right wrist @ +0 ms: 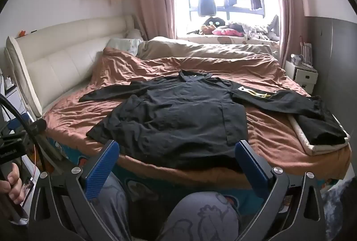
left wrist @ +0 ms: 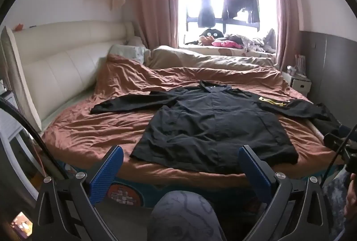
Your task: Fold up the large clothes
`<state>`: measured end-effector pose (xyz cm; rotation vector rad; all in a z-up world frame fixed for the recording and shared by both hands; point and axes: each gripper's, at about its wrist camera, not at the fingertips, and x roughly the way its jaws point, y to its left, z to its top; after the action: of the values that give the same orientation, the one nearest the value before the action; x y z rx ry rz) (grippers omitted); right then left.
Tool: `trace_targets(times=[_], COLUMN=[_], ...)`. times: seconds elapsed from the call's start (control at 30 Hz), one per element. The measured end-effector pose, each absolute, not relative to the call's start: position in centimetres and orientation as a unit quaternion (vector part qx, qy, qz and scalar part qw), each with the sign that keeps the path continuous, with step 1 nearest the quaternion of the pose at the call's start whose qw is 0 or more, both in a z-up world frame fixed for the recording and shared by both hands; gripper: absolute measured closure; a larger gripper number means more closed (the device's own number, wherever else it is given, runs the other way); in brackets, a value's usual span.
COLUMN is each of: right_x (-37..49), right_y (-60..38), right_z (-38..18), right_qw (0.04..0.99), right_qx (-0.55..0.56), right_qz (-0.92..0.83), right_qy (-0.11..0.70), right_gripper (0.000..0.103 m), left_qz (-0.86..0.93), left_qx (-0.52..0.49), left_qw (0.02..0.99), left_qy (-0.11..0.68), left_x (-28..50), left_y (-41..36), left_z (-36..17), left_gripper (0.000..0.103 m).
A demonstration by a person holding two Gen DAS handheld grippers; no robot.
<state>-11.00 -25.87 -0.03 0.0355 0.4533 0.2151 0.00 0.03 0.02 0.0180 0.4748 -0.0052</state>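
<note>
A large black shirt (left wrist: 214, 125) lies face up and spread flat on a bed covered in a rumpled rust-brown duvet (left wrist: 89, 129), its collar toward twelve o'clock and its hem at the near edge of the mattress. One sleeve stretches out toward nine o'clock; the other, bearing a yellow and white mark (right wrist: 254, 92), reaches toward three o'clock, where its cuff rests on a cream-edged pad (right wrist: 312, 140) at the bed's corner.

The left gripper (left wrist: 180, 171) hangs short of the bed at six o'clock, its blue-padded fingers (left wrist: 107, 171) spread wide with nothing between them, clear of the shirt's hem. The right gripper (right wrist: 176, 169) holds the same pose, jaws wide and empty, framing the near hem from just off the mattress. In the right wrist view a hand (right wrist: 13, 185) grips the other tool's handle at about eight o'clock.

Grey patterned trousers (right wrist: 200, 214) on the person's knees fill the bottom of both views. A cream padded headboard (left wrist: 55, 71) runs along the nine o'clock side of the bed, and a beige quilt (left wrist: 200, 60) is bunched at the far end. Beyond it, at twelve o'clock, dark garments (left wrist: 241, 0) hang in a bright window flanked by pink curtains (left wrist: 154, 0). A white bedside cabinet (right wrist: 303, 75) stands at two o'clock.
</note>
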Motion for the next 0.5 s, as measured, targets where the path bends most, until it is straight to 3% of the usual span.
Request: trace_targets(times=[0.17, 0.5], right_x=[-11.0, -10.9], right_y=[-25.5, -25.6], right_z=[0.0, -0.1], right_qw=[0.967, 0.969], right_qx=[0.018, 0.014], right_qz=[0.109, 0.103], right_qy=[0.229, 0.223], right_gripper=[0.000, 0.000], left_qz=[-0.019, -0.026], left_qx=[-0.024, 0.010], left_qw=[0.969, 0.971], left_qy=[0.247, 0.237], left_x=[0.2, -0.2], left_y=[1.5, -0.4], left_z=[0.0, -0.4], left_gripper=[0.000, 0.003])
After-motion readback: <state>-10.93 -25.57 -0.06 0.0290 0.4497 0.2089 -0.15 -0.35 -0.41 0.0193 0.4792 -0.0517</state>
